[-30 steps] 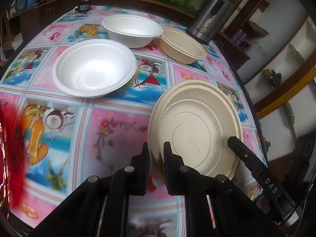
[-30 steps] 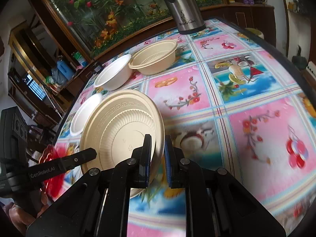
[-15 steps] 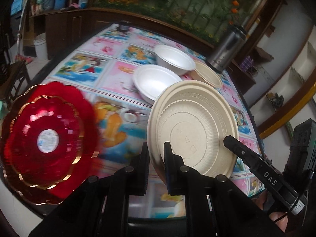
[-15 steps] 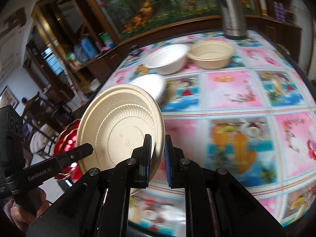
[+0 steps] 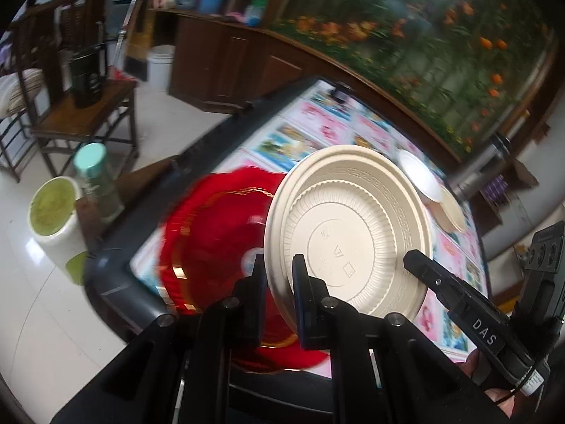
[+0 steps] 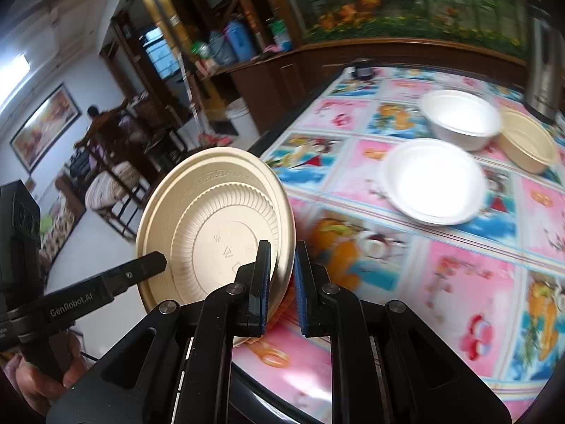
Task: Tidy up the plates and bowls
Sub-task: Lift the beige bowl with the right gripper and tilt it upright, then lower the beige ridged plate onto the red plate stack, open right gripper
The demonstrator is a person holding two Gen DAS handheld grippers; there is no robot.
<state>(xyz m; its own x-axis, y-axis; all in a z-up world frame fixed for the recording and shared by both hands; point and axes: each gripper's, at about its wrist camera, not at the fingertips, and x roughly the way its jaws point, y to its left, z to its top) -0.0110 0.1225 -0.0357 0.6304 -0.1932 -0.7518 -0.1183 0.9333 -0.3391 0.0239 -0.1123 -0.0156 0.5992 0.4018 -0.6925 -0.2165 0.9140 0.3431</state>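
Both grippers hold one cream plate (image 5: 349,226) by opposite rim edges, tilted on edge above the table's near left corner. My left gripper (image 5: 279,275) is shut on its rim. My right gripper (image 6: 282,265) is shut on the other side of the plate (image 6: 215,233). A red plate with gold trim (image 5: 212,247) lies on the table just behind and below the cream plate. A white plate (image 6: 434,180), a white bowl (image 6: 459,120) and a cream bowl (image 6: 526,145) sit further back on the table.
The table (image 6: 459,265) has a bright patterned cloth and a dark rim. A steel thermos (image 6: 543,56) stands at the far right. Off the left edge are a teal-capped bottle (image 5: 99,183), a white bucket (image 5: 53,212) and a wooden chair (image 5: 81,113).
Both grippers have swung left with the cream plate, from over the middle of the table to over the red plate at the table's left corner.
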